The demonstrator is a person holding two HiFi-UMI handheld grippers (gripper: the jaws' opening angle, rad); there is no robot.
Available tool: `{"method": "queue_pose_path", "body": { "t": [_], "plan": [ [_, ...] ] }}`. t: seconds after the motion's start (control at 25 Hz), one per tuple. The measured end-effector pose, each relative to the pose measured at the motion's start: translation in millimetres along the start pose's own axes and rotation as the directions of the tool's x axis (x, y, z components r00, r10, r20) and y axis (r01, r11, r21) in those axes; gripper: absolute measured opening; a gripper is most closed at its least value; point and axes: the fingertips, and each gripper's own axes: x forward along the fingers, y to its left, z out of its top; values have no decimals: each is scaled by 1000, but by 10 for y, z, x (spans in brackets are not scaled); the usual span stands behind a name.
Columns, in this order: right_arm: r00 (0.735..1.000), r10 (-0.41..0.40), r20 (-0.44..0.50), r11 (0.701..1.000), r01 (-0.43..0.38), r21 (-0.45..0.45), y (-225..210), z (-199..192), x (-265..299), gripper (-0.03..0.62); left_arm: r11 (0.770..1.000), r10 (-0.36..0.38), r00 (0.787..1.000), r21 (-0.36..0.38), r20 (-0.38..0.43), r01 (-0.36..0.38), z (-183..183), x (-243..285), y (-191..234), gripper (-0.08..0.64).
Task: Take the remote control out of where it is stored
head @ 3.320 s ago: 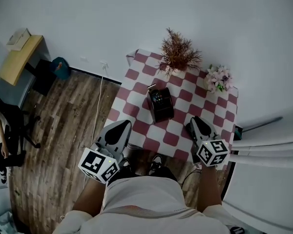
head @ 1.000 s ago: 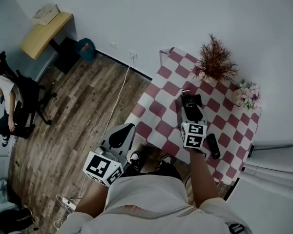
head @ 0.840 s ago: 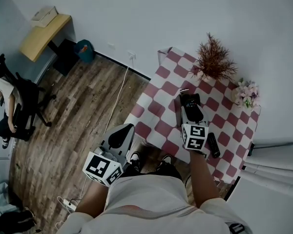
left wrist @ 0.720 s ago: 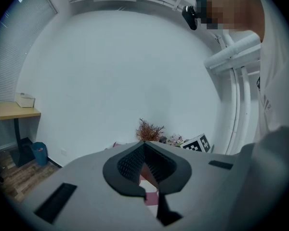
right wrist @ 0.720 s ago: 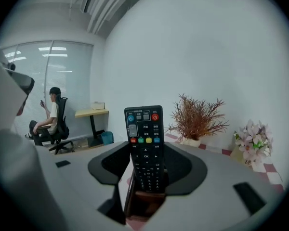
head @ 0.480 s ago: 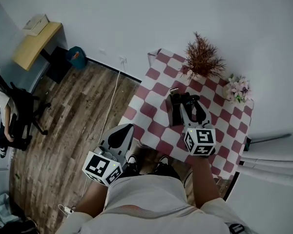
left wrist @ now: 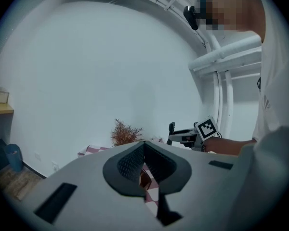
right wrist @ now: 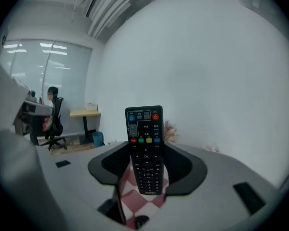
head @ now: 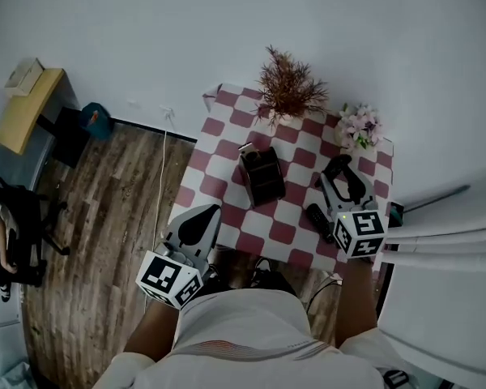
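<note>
— Between the pads of the right tongs (right wrist: 145,150), what sits there?
— A remote (right wrist: 143,126): black, slim, upright. It has a red button top right, a blue one top left, and a row of red, green, yellow and blue keys. The pads pinch its lower half.
— Where is it?
— The head view puts those tongs over the counter's (head: 227,148) right side, near the flowers (head: 358,126), well apart from the black box (head: 263,177). The buttons show only in the right gripper view.
— And the left tongs (left wrist: 144,146)?
— Pressed together at the tips, empty, off the counter's near left corner.
</note>
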Motion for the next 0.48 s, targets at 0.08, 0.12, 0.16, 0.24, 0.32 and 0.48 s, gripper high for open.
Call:
{"method": "queue_pose_path", "body": {
  "t": [0.08, 0.12, 0.16, 0.24, 0.32, 0.48],
  "plan": [
    [993, -23, -120, 999, 20, -29, -262, -292, -48, 223, 1000, -15, 1000, -2, -5, 15, -9, 82, -67, 6],
    [983, -32, -183, 999, 25, -42, -386, -451, -77, 222, 1000, -19, 1000, -3, -9, 19, -19, 115, -97, 5],
    [969, -39, -245, 998, 27, -56, -502, -614, -108, 222, 1000, -20, 1000, -6, -14, 20, -34, 142, -123, 5],
    [928, -51, -369, 996, 23, -81, -703, -938, -167, 222, 1000, -18, 1000, -13, -20, 18, -74, 177, -154, 5],
    [868, -55, -494, 995, 4, -104, -858, -1263, -207, 222, 1000, -12, 1000, -20, -22, 12, -112, 205, -166, 5],
    [697, -37, -716, 987, -89, -137, -1016, -1882, -220, 221, 1000, 3, 999, -27, -32, -4, -163, 270, -203, 5]
  ]
}}
